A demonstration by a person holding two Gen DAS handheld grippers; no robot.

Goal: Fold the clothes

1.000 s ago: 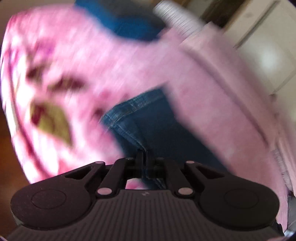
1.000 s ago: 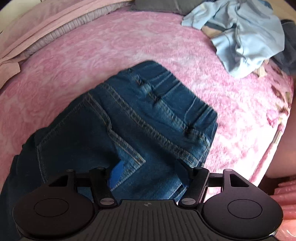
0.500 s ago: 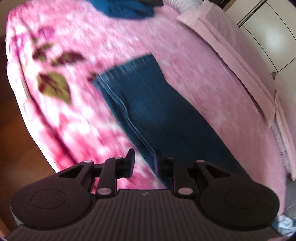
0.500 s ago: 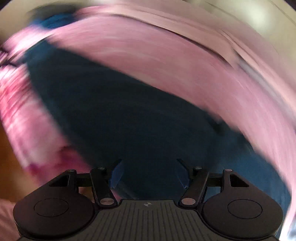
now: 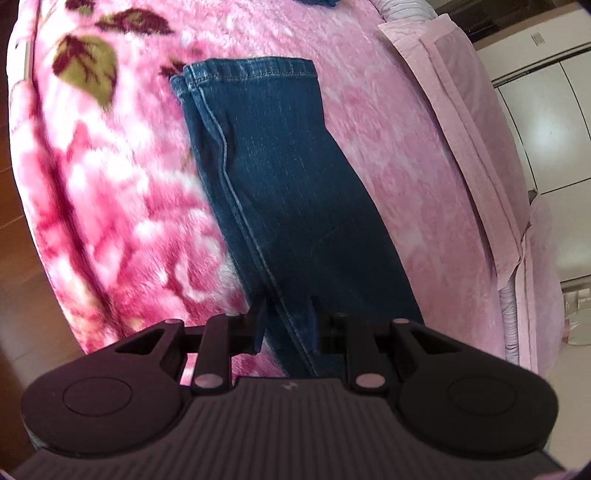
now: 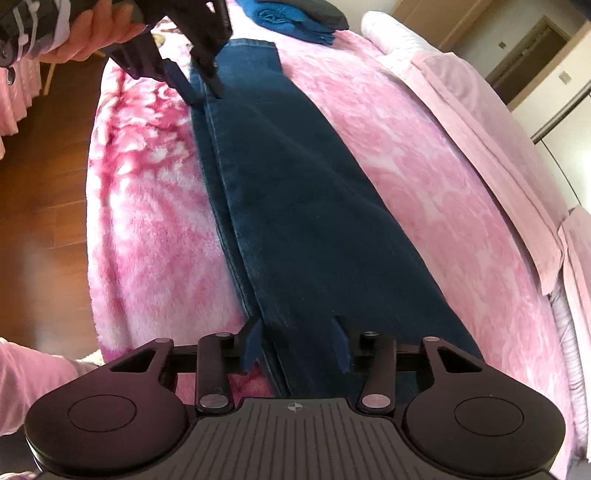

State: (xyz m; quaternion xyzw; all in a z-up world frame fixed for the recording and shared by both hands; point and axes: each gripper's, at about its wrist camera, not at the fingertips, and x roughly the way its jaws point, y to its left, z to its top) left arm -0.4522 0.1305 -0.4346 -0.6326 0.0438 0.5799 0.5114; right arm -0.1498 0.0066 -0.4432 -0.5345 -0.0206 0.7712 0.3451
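Your jeans (image 5: 284,192) now lie folded lengthwise, legs together, along the bed's (image 6: 424,177) near edge. Your left gripper (image 5: 286,319) has released the seam; your right gripper (image 6: 297,339) has been closing, jaws apart astride that edge. Next comes the crosswise fold.

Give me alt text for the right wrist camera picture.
Dark blue jeans, folded lengthwise, lie along a pink blanket. The right gripper, open, straddles their near edge; farther off, the left gripper, held in a hand, sits at the same edge.

Bedroom: blanketed bed (image 5: 388,122), wardrobe (image 5: 546,122).
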